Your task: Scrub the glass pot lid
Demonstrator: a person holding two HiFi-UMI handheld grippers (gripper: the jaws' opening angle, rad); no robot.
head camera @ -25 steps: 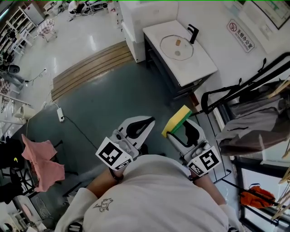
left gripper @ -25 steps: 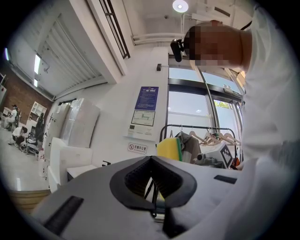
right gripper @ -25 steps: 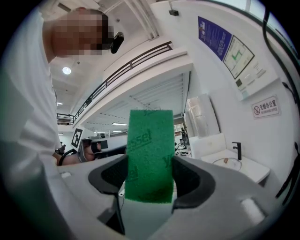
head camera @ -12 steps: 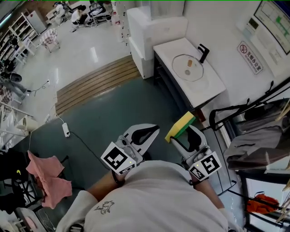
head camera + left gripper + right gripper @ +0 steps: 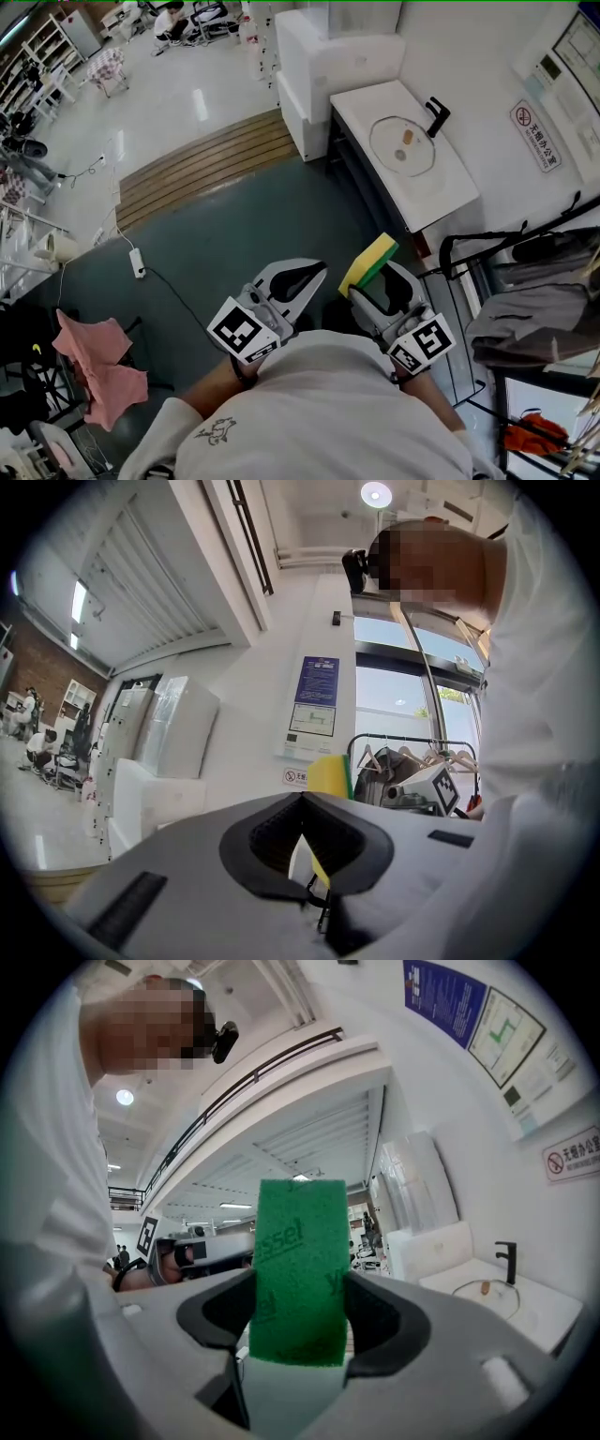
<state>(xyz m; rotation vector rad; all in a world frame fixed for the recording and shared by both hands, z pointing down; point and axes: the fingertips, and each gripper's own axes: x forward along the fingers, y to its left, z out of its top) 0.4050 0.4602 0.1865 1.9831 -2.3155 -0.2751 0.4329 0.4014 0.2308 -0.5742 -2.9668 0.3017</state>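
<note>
Sponge (image 5: 367, 263): yellow foam with a coarse green scouring face, pinched upright in the right gripper's (image 5: 373, 284) jaws.
Left gripper (image 5: 317, 270): jaws pressed together, nothing between them.
Change: person crosses the grey floor (image 5: 234, 225); the white desk (image 5: 441, 202) sits nearer than a second ago.
Glass pot lid (image 5: 401, 147): apparently the round clear disc beside the black tap (image 5: 436, 117), well apart from both grippers.
Meaning: approach under way, scrubbing not yet begun.

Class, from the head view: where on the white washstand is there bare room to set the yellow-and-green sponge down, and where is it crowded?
Bare: the white countertop strip between the round basin and the near edge; a narrower strip beyond the basin. Crowded: by the black tap, and the basin holds two small items.
</note>
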